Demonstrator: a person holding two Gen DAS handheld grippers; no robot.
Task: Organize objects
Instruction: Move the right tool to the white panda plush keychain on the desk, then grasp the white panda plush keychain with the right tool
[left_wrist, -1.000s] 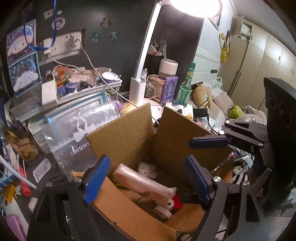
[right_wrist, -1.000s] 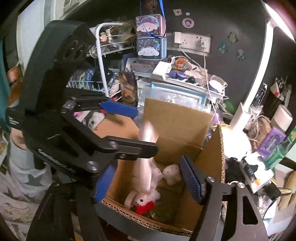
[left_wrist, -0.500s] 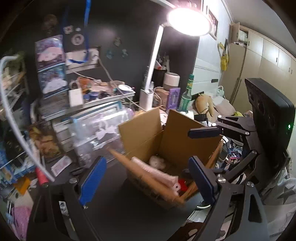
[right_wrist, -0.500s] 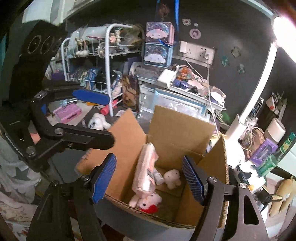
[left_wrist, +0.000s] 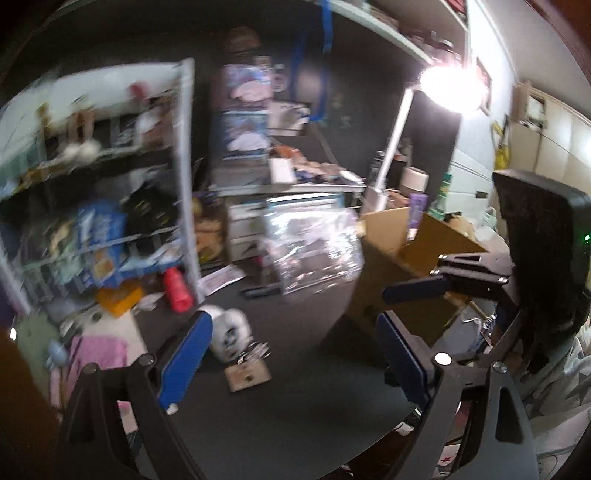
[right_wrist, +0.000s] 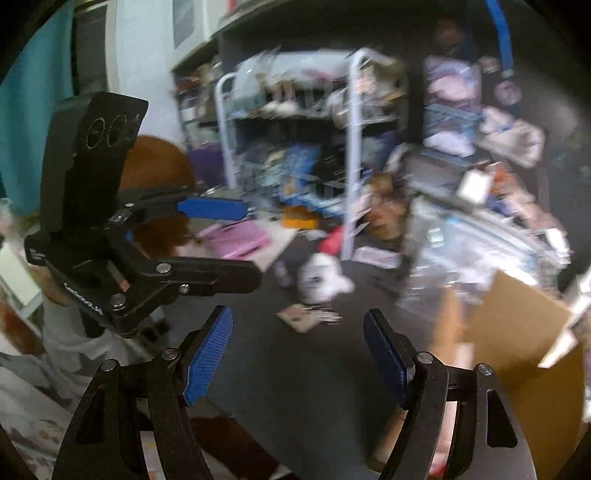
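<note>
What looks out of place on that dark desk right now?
A white plush toy lies loose on the dark desk, outside the cardboard box. Beside it sits a small cardboard tag with a metal chain. A red bottle lies tipped over by the wire rack.

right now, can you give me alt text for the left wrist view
The open, empty left gripper hangs over a dark desk mat, aimed near a small white plush toy. A cardboard box stands to its right, a cluttered wire rack to its left; the picture is motion-blurred.
</note>
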